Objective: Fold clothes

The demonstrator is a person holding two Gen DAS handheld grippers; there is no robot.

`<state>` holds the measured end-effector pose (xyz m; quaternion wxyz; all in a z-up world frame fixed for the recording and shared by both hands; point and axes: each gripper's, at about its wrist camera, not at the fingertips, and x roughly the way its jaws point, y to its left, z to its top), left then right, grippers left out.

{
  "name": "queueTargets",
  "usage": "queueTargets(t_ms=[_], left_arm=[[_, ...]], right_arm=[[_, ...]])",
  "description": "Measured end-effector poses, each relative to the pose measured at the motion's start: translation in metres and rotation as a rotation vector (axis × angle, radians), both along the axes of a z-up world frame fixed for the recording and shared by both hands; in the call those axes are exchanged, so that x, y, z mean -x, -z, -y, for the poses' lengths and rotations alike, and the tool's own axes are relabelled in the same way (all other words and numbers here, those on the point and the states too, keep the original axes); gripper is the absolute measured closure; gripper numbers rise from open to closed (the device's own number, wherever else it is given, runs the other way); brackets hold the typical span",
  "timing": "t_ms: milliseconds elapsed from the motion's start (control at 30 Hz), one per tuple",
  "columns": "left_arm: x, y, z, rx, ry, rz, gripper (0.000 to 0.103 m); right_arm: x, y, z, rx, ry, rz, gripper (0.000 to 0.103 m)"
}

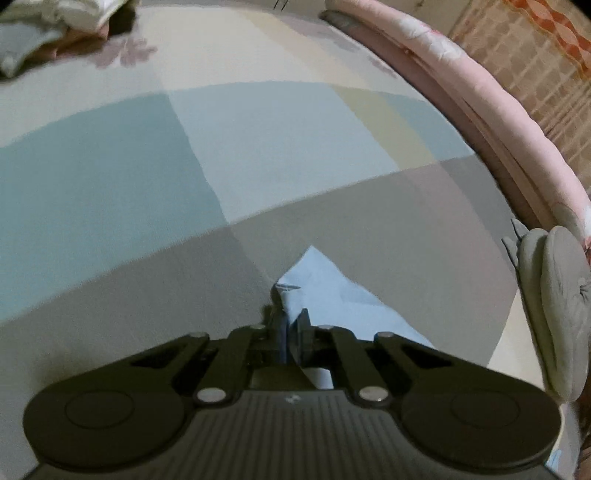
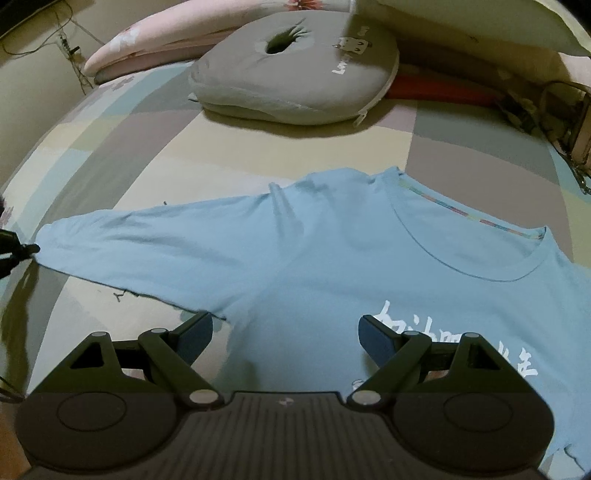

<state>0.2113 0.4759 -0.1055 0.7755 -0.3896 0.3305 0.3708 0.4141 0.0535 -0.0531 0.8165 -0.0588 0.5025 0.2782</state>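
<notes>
Blue shirt (image 2: pixel 332 251), one sleeve pinched by left gripper (image 1: pixel 290 321), right gripper (image 2: pixel 286 332) agape

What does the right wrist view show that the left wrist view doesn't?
Right wrist only: the blue T-shirt's collar, white print and spread sleeve, and the right tongs open above it. Left wrist only: the left tongs shut on the sleeve end, and a clothes pile far off. Both: the grey cushion, the patchwork bedsheet.

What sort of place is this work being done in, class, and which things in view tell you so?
Most likely a bedroom, on a bed: a patchwork bedsheet under the blue T-shirt, a grey cushion, and a pink floral quilt along the edge.
</notes>
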Motion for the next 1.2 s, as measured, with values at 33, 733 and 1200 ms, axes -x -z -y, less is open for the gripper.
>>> queueTargets(t_ms=[33,733,1200], left_arm=[[0.002,-0.004,-0.001,-0.010,0.008,0.000,0.100],[-0.176,-0.036,0.247,-0.297,0.996,-0.038,0.068],[-0.283,0.015,0.380,-0.248,1.307,-0.093,0.073]], right_arm=[[0.001,0.000,0.000,-0.001,-0.004,0.000,0.013],[-0.031,0.006,0.083,0.138,0.016,0.136,0.013],[-0.123,0.050,0.203,0.043,0.017,0.005,0.038]])
